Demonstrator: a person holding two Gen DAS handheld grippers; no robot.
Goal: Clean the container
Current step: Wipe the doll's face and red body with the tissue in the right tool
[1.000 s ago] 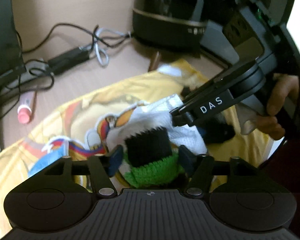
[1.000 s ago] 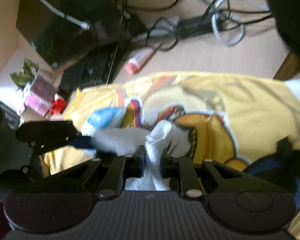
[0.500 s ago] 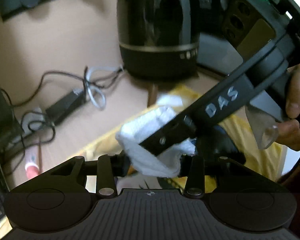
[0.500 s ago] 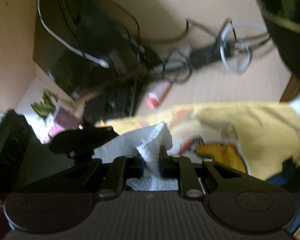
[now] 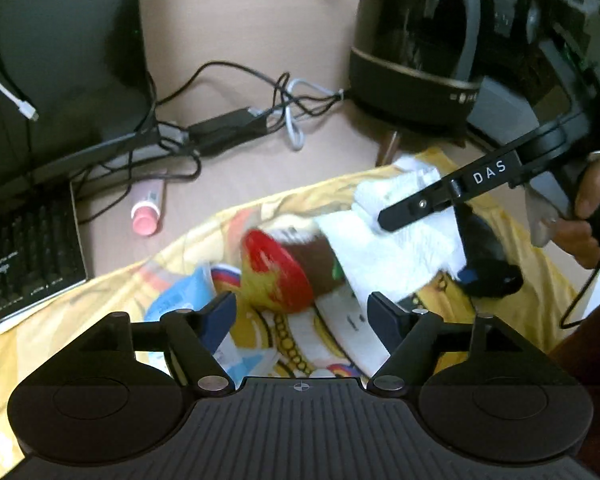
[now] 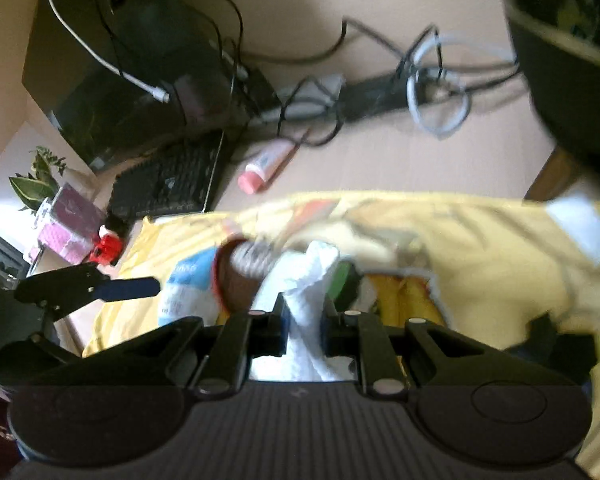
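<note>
Let go a moment ago: left gripper (image 5: 302, 314) now spread wide and empty, container (image 5: 278, 266) tipped on yellow cloth (image 5: 512, 300); right gripper (image 6: 304, 326) still pinching tissue (image 6: 306, 280) beside it, wiping likely unfinished.

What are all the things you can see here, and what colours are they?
white cloth: one, white, pinched in the right gripper
container: one, red rim and brown side, blurred, lying on the yellow sheet
yellow sheet: one, yellow with cartoon print, spread over the desk
tube: one, pink, on the desk beside the keyboard
keyboard: one, black, far left
cables: a tangle, black and white, at the back
kettle: one, black, back right
hand: one, on the right gripper's handle
left gripper: open, empty
right gripper: shut on the white cloth
</note>
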